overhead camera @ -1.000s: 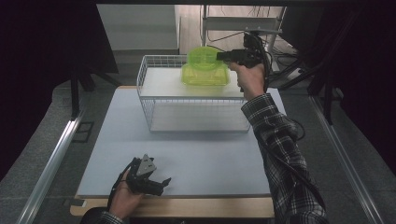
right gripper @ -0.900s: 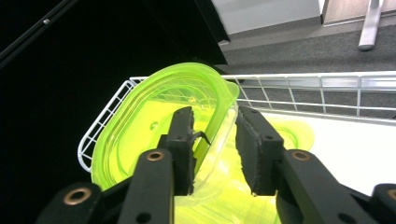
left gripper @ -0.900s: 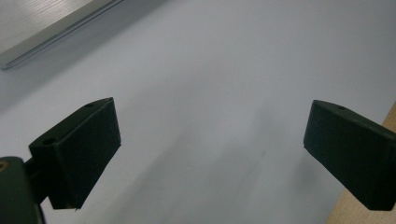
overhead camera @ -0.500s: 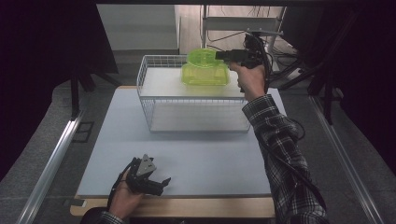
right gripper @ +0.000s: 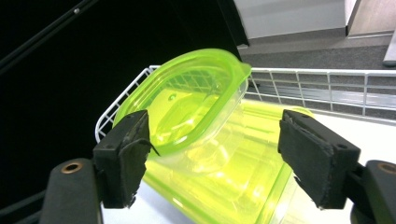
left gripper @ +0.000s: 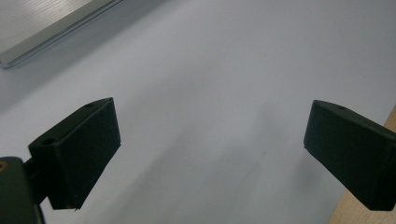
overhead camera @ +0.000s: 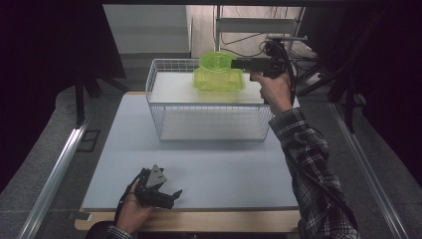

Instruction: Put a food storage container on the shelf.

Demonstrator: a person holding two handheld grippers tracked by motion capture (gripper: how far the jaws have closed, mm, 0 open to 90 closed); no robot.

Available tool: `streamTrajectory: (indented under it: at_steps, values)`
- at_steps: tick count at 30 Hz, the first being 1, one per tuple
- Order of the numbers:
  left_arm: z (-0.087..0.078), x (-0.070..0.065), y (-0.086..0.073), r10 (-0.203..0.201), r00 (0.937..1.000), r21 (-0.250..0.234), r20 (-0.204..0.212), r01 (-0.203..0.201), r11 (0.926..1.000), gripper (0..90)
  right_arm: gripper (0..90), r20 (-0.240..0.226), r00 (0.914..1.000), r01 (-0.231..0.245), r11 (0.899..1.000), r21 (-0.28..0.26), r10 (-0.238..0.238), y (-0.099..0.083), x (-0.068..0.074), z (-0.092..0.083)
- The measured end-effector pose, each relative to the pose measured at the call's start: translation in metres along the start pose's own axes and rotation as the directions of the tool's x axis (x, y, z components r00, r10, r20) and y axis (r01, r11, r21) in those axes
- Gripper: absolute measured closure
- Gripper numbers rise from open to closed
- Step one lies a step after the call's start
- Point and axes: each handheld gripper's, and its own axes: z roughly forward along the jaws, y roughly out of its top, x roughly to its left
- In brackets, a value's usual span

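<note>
From the high view, a white wire basket stands at the far middle of the pale table, and on its upper shelf sits a translucent lime-green plastic container with its matching lid tilted up against it. Your right gripper reaches in from the right at lid height, held out by your plaid-sleeved arm. Your left gripper rests at the near left edge of the table, well apart from the basket. In the left gripper view, your jaws stand wide apart over bare table, grasping nothing. In the right gripper view, the jaws are spread wide, released, on either side of the container without touching it; the lid leans tilted on the container's rim, glossy and see-through, with the basket wire beyond.
</note>
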Motion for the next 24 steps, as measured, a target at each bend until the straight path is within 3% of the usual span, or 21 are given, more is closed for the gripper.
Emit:
streamTrajectory:
  at_steps: [4,12,24]
  values:
    - [0.0,0.0,0.0,-0.002,1.0,0.001,0.0,0.002,1.0,3.5,22.1,-0.01,0.9997,0.021,1.0,0.002,-0.021,-0.003,0.002,-0.003]
    - [0.0,0.0,0.0,-0.004,1.0,-0.001,0.001,0.004,1.0,3.4,14.6,-0.007,0.994,0.11,0.994,0.024,-0.11,-0.015,0.009,-0.009]
    - [0.0,0.0,0.0,-0.004,1.0,0.001,0.0,0.004,1.0,3.3,6.4,0.009,0.9757,0.218,0.974,0.067,-0.219,-0.039,0.017,-0.009]
